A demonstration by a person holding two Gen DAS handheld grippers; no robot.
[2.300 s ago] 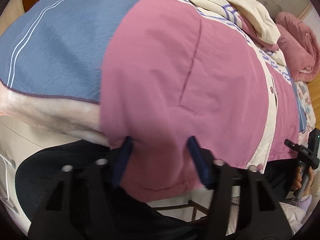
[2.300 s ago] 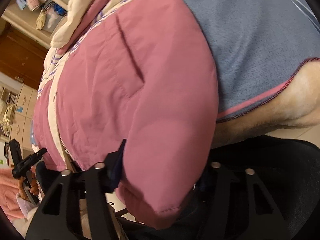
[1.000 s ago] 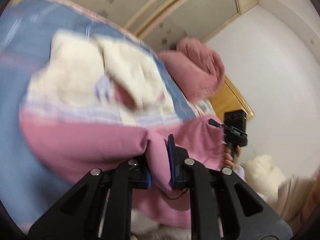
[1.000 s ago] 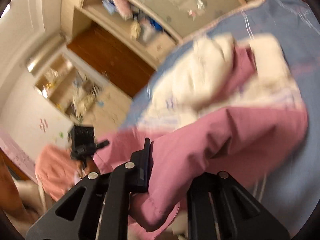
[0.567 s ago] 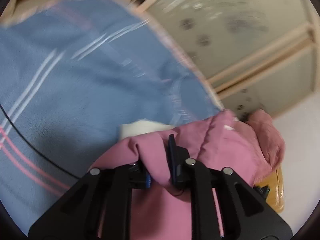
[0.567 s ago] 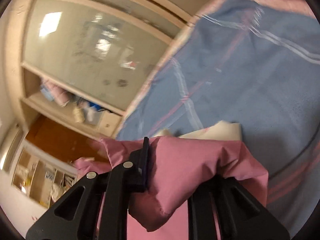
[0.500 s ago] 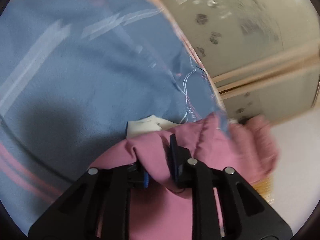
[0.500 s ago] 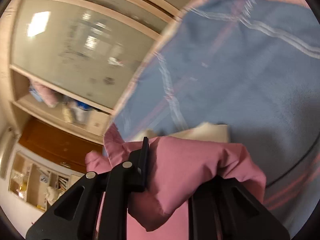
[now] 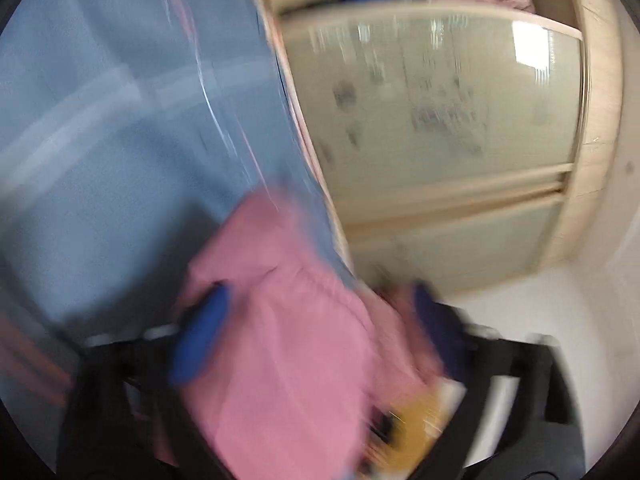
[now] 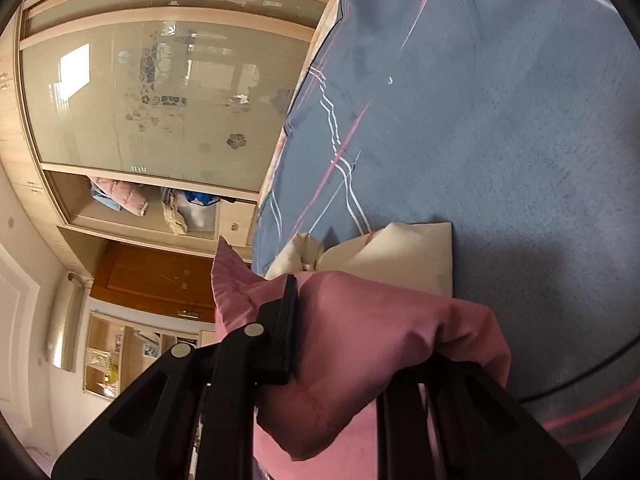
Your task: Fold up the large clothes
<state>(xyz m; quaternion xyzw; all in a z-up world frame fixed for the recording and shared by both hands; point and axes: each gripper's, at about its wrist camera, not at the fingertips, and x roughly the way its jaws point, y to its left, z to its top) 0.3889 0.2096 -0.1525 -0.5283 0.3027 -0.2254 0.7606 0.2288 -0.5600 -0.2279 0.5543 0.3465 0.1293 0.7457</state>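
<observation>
The pink padded jacket (image 9: pixel 288 344) with a cream lining (image 10: pixel 404 252) lies folded over on the blue blanket (image 10: pixel 500 120). In the blurred left wrist view my left gripper (image 9: pixel 316 312) has its blue fingers spread wide, with the pink hem lying loose between them. In the right wrist view my right gripper (image 10: pixel 360 340) is shut on a thick bunch of pink jacket (image 10: pixel 360 328) fabric, held just above the cream lining and the blanket.
The blue blanket (image 9: pixel 100 140) with white and pink stripes covers the bed. A wardrobe with frosted glass doors (image 10: pixel 160 92) and an open shelf of bedding (image 10: pixel 128 196) stands beyond the bed's far edge. A wooden door (image 10: pixel 160 276) is further left.
Both grippers carried the jacket's hem up and over toward the far side of the bed. My left gripper has now opened and let the hem go; the right still holds it.
</observation>
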